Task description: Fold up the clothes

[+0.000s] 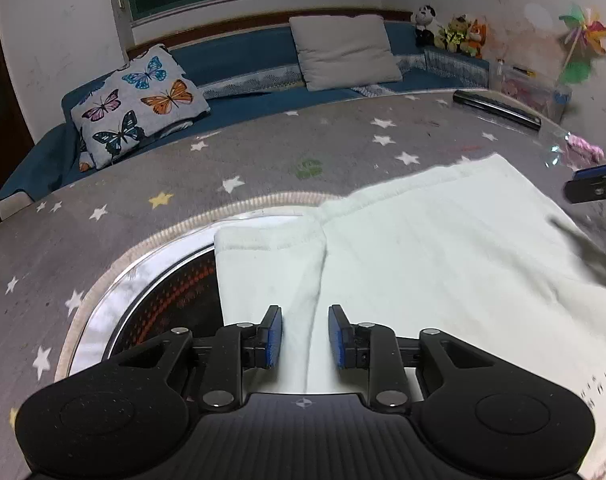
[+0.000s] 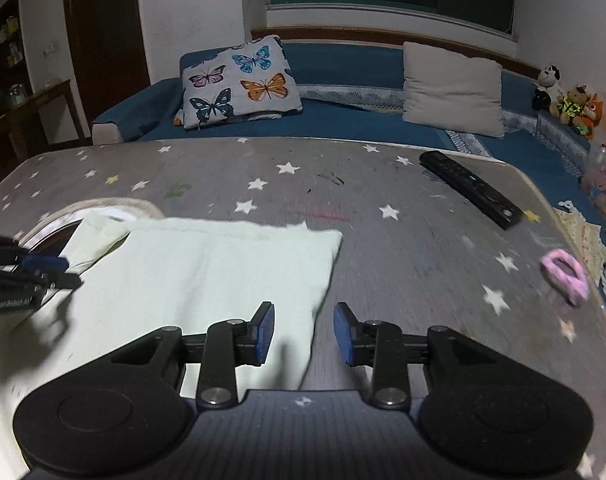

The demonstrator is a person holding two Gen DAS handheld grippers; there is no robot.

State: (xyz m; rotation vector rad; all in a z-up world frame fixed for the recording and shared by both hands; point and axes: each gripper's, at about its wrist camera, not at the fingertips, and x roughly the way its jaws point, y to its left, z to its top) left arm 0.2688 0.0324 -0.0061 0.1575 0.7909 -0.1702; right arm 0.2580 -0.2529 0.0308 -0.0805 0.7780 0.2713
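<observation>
Two claws, left claw [image 1: 305,336] and right claw [image 2: 303,332], hover released over the pale garment [image 1: 423,240] on the counter [image 2: 383,200]; judged best gripped at matching edges, evenly.

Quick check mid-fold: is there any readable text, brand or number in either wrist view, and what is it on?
"Ganhebot.AI", roughly; blurred white lettering on the left gripper body, seen in the right wrist view.
Remote control on the table: button markings too small to read.
Pale garment: no visible label or print.
Nothing else legible.
</observation>
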